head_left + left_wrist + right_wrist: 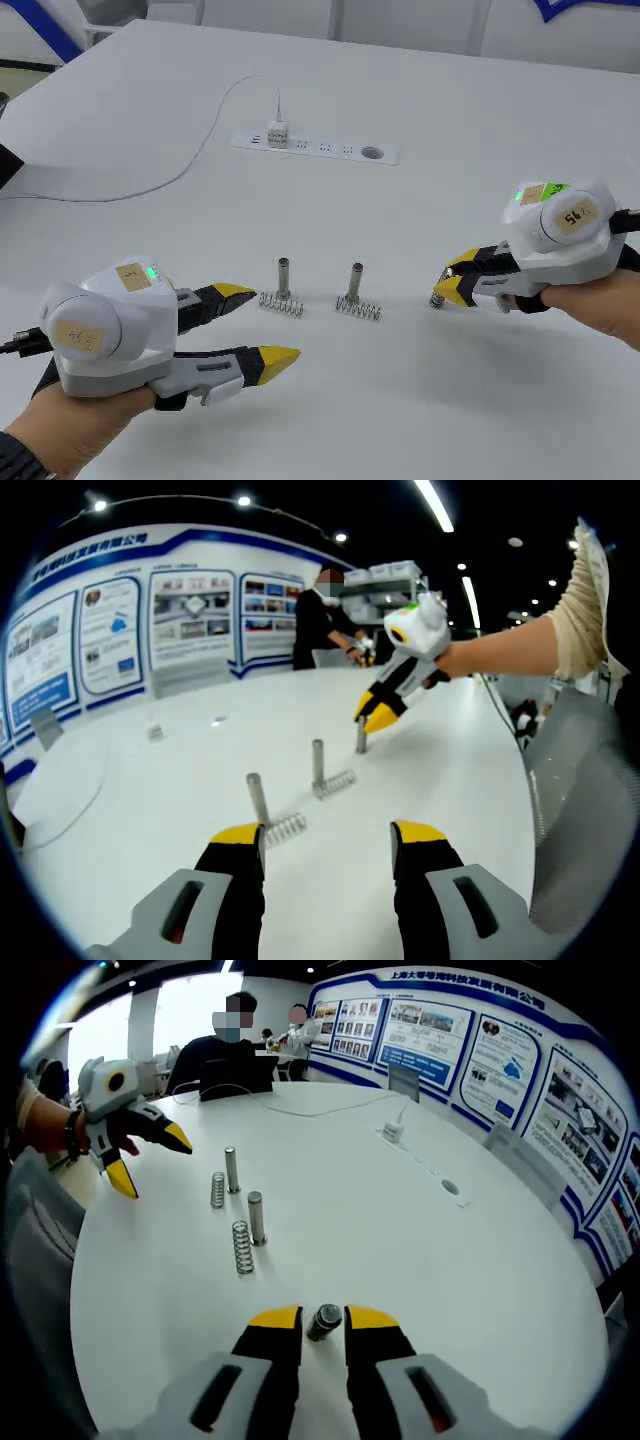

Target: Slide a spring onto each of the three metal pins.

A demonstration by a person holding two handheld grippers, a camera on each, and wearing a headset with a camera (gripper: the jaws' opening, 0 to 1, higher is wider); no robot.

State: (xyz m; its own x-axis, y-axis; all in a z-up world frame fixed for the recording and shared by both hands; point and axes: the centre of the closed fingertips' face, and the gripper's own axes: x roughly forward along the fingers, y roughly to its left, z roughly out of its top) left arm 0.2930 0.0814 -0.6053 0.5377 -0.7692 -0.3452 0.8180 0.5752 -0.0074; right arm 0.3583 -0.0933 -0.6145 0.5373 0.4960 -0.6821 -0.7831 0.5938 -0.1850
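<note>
On the white table (400, 420), centre field, you have two metal pins standing upright and bare, the left pin (284, 277) and the middle pin (356, 281). One spring lies flat at the foot of each, the left spring (281, 304) and the middle spring (358, 309). Their long axes run crosswise to you, at right angles to the upright pins they must go on. The third pin (437, 298) stands off to the right, between the tips of your right tool (450, 280), whose jaws are drawn in narrow on either side of it. Whether they actually bear on it cannot be told, nor whether a spring is already seated there, though something coil-like shows at its base. Your left tool (258, 325) has its jaws spread wide and holds nothing. It is the nearer tool to the left spring. In the left gripper view that spring lies flat just ahead of the tips, slightly toward the left jaw, with its pin directly behind. Judged next need: pick the spring up across its coils, tip it from lying to upright, and line its bore up over the pin top.
</note>
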